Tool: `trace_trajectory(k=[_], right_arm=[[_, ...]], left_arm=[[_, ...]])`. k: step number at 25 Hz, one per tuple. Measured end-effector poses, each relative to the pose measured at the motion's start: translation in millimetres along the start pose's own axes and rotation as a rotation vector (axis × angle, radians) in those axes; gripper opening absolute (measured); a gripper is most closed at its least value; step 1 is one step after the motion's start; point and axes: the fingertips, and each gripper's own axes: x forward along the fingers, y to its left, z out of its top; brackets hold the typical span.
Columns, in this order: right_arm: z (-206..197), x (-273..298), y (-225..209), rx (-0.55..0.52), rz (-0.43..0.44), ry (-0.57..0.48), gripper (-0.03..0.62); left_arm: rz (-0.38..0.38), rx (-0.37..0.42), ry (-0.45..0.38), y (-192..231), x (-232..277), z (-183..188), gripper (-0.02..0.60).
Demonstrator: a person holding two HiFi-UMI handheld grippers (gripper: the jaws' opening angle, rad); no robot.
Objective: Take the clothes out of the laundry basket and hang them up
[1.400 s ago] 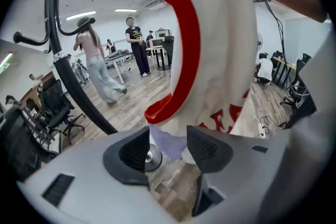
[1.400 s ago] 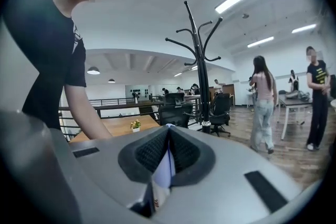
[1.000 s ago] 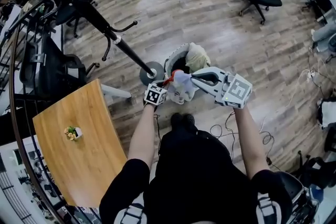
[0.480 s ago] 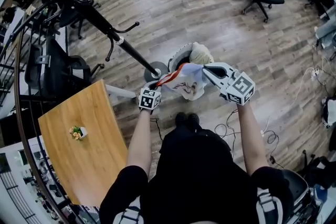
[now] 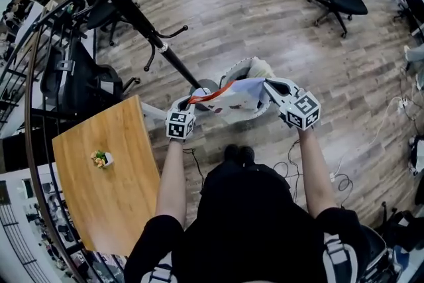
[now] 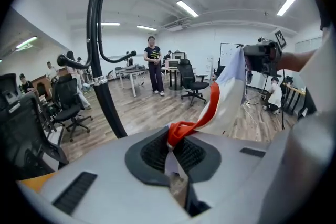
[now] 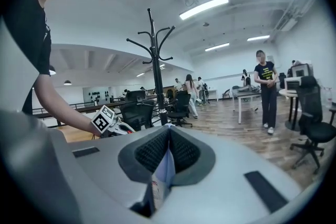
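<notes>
Wood-plank floor [image 5: 232, 3] carries a pale round basket [image 5: 233, 67] beside a black stand [image 5: 169, 56] with curved hooks. The garment [image 5: 242, 95], thin white cloth with a red band, was bunched at the basket's mouth a second ago. It now stretches out flat between the two tools, above the basket. The left gripper [image 5: 189, 103] pinches the red band tight. The right gripper [image 5: 268, 84] is pressed onto the white edge.

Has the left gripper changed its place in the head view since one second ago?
Yes. The left gripper has moved left, away from the laundry basket and nearer the wooden table's corner, pulling the white garment along by its red strap.
</notes>
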Motion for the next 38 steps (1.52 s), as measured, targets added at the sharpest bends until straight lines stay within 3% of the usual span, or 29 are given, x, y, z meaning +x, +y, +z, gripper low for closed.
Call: trace_trajectory(k=[10,20,25,38], right_arm=[[16.7,26.2,9.7,-0.012,-0.011,-0.053,0.015],[42.5,54.5,40.4,-0.052,0.033,-0.085,0.015],[57.7,79.9,54.6,-0.075,0.052,-0.088,0.015],[95.0,123.0,58.2,-0.07,0.011,-0.147,0.015]], left_arm=[[0.204,0.0,-0.146,63.1,-83.2,49.6,0.026],[0.343,0.051,-0.192,121.9,-147.3,84.8,0.027],[0.37,0.033,-0.195,152.7,-162.4,83.7,0.026],[0.376,0.108,-0.251,214.0,-175.3,133.0,0.026]])
